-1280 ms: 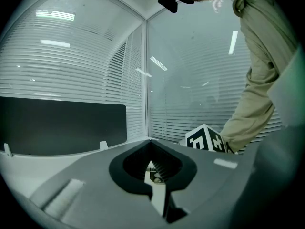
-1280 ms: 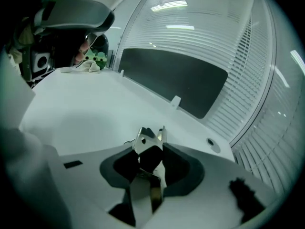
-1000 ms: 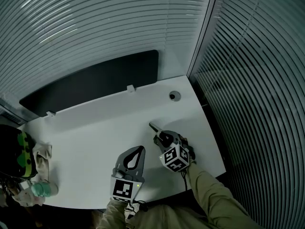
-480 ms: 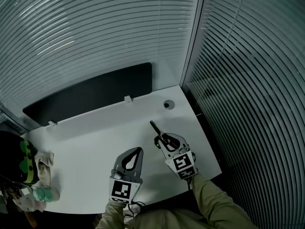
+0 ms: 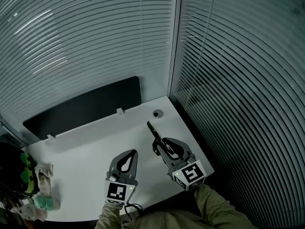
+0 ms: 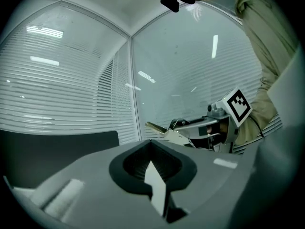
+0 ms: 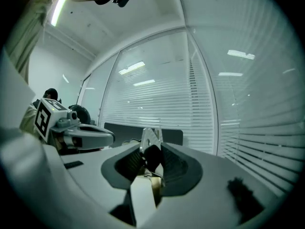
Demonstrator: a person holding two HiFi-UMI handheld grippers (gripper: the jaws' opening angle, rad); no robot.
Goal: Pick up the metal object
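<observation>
The metal object [image 5: 153, 130] is a slim tool with a silvery blade and a dark handle. My right gripper [image 5: 160, 143] is shut on its handle, and the blade sticks out past the fingertips toward the far desk edge. In the right gripper view the silvery blade [image 7: 150, 138] rises between the pads. From the left gripper view the tool [image 6: 161, 128] points up and left out of the right gripper [image 6: 183, 130], seemingly off the desk. My left gripper [image 5: 130, 153] rests at the near middle of the white desk [image 5: 86, 144], shut and holding nothing.
A black panel [image 5: 81, 108] stands along the desk's far edge, with a round cable hole [image 5: 157, 113] near the corner. Cloths and a green thing [image 5: 43, 187] lie at the left end beside a dark helmet-like object [image 5: 12, 168]. Blinds enclose the back and right.
The right gripper has risen toward the camera with the tool still in it, and the head view has swung. The left gripper has hardly moved.
</observation>
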